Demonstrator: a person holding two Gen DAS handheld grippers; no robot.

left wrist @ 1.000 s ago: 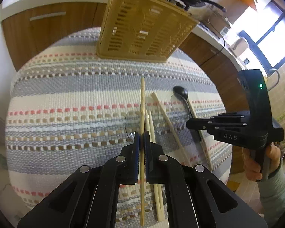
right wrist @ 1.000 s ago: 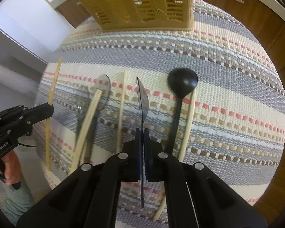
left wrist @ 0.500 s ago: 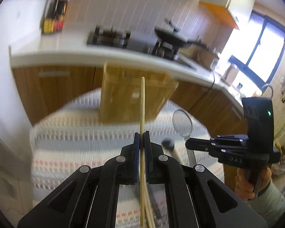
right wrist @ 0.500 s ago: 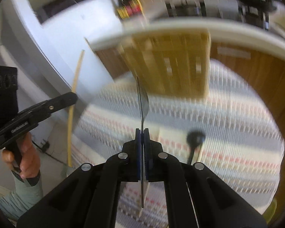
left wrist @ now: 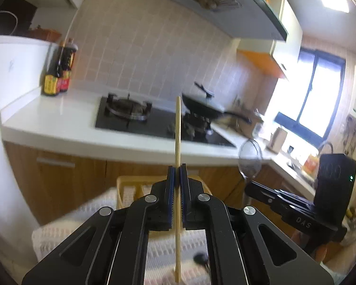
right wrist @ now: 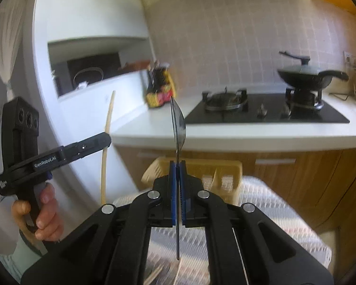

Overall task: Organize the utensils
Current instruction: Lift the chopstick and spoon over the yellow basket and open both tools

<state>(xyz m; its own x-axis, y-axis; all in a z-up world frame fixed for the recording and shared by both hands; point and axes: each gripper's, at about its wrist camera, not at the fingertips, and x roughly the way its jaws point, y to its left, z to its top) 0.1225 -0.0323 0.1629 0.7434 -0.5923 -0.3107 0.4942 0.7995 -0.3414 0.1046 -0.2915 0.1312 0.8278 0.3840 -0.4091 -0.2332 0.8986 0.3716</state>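
Note:
My left gripper (left wrist: 177, 173) is shut on a wooden chopstick (left wrist: 177, 128) held upright, raised above the table. It also shows in the right wrist view (right wrist: 106, 140) with the chopstick (right wrist: 108, 121). My right gripper (right wrist: 177, 168) is shut on a clear plastic spoon (right wrist: 178, 128), bowl up; the spoon (left wrist: 250, 159) shows in the left wrist view too. The yellow slotted basket (right wrist: 225, 168) stands just beyond and below both grippers on the striped cloth (right wrist: 273, 213). A black spoon (left wrist: 200, 257) lies on the cloth below.
A white counter (left wrist: 59, 123) with a black gas hob (right wrist: 261, 111) and a black wok (right wrist: 306, 74) runs behind the table. Sauce bottles (left wrist: 59, 71) stand at the counter's left. Wooden cabinet doors (right wrist: 308, 173) are below.
Both grippers rose from the cloth and tilted up, each carrying its utensil. The view went from the table top to the counter and wall; the basket is now low in both views.

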